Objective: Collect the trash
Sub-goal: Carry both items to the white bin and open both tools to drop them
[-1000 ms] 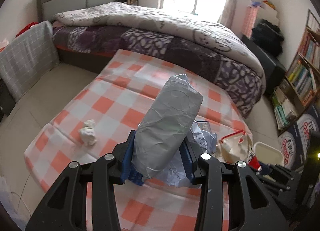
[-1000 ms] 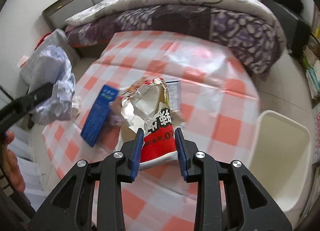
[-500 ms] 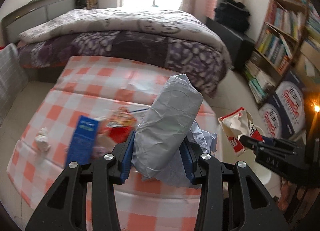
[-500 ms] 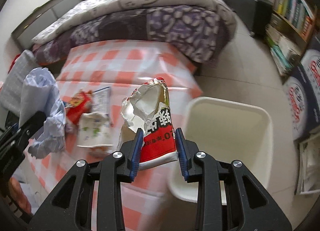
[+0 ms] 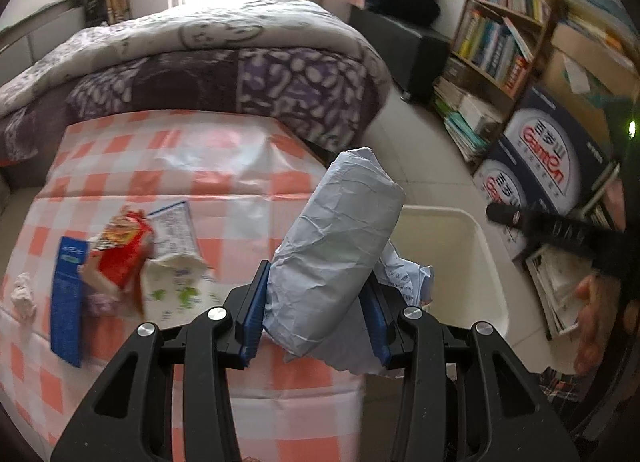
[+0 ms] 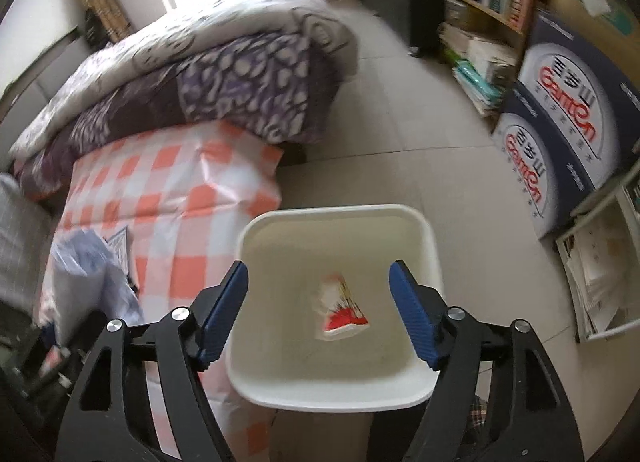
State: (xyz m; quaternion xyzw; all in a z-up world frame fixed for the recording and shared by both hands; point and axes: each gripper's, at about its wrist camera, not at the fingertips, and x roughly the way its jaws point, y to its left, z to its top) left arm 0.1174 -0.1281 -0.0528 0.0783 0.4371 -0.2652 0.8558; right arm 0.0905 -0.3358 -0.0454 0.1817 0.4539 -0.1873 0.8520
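My left gripper (image 5: 316,290) is shut on a crumpled pale grey-blue paper bundle (image 5: 336,246), held above the near right corner of the checked table (image 5: 224,165), beside the white bin (image 5: 484,254). My right gripper (image 6: 320,286) hangs over the white bin (image 6: 400,217), its jaws opening with nothing between them. A torn red and white snack wrapper (image 6: 340,308) is inside the bin below them. On the table lie a red snack bag (image 5: 120,250), a white and green pouch (image 5: 172,258), a blue box (image 5: 66,294) and a white paper wad (image 5: 22,294).
A bed with a purple patterned quilt (image 5: 224,73) stands behind the table. Bookshelves (image 5: 508,33) and printed cardboard boxes (image 5: 540,165) line the right wall. Loose papers (image 6: 596,274) lie on the tiled floor right of the bin. A hand (image 5: 592,322) holds the right gripper's body (image 5: 560,225).
My right gripper swung from the table to over the bin and let go of the red and white wrapper, which now lies in the bin. The left gripper carried its bundle toward the bin.
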